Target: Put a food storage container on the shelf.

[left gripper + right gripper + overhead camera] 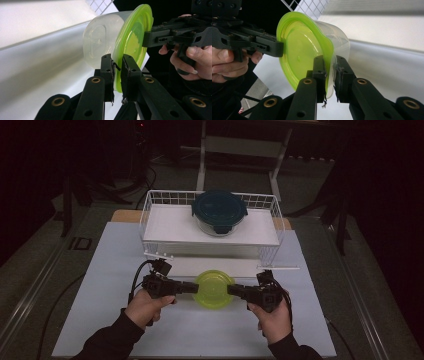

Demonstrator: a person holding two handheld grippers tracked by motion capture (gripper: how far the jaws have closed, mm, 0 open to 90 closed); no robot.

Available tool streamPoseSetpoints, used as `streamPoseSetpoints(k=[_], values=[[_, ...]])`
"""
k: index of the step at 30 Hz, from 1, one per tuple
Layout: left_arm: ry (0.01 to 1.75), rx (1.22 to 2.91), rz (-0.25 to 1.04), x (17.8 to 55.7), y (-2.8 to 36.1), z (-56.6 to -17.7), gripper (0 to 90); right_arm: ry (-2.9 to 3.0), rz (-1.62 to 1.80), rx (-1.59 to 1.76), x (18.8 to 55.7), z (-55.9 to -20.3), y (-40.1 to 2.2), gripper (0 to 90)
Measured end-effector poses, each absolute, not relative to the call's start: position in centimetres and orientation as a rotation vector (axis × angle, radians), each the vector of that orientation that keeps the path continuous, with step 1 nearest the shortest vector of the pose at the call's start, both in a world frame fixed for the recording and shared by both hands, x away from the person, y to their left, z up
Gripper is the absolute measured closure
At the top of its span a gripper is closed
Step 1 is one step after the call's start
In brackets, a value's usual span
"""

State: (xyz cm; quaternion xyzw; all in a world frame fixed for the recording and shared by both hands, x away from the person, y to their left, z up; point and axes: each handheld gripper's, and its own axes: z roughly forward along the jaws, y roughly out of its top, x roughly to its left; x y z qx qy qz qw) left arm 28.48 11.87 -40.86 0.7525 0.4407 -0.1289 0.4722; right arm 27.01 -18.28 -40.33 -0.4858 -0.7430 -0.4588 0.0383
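Both the left gripper (194, 287) and right gripper (232, 291) clamp the green-lidded container (214, 289) by its rim (carrying stage), probably needing level travel toward the wire basket (145, 215).

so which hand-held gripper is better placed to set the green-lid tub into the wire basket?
Neither clearly: left hand-held gripper and right hand-held gripper both pinch opposite rim edges of the green-lid tub, level, facing the wire basket. Probably a two-handed carry; the free space beside the dark-lid container lies leftward.
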Motion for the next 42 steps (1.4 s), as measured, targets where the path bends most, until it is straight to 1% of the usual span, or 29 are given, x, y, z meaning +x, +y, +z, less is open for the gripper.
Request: streamPoseSetpoints(k=[7, 25, 36, 42], values=[[1.059, 1.822, -0.296, 28.7, 12.1, -38.6, 80.4, -2.287, -1.457, -1.469, 27.3, -38.0, -18.3, 80.5], [1.022, 1.795, -0.162, 30.2, 12.4, -31.0, 80.7, -2.350, -1.595, -1.438, 29.1, -30.8, -17.6, 80.6], [1.004, 1.785, -0.109, 32.1, 12.3, -26.7, 80.7, -2.348, -1.670, -1.444, 30.9, -26.8, -17.5, 80.6], [1.004, 1.780, -0.092, 33.4, 12.1, -25.3, 80.6, -2.359, -1.696, -1.450, 32.1, -25.1, -17.5, 80.5]])
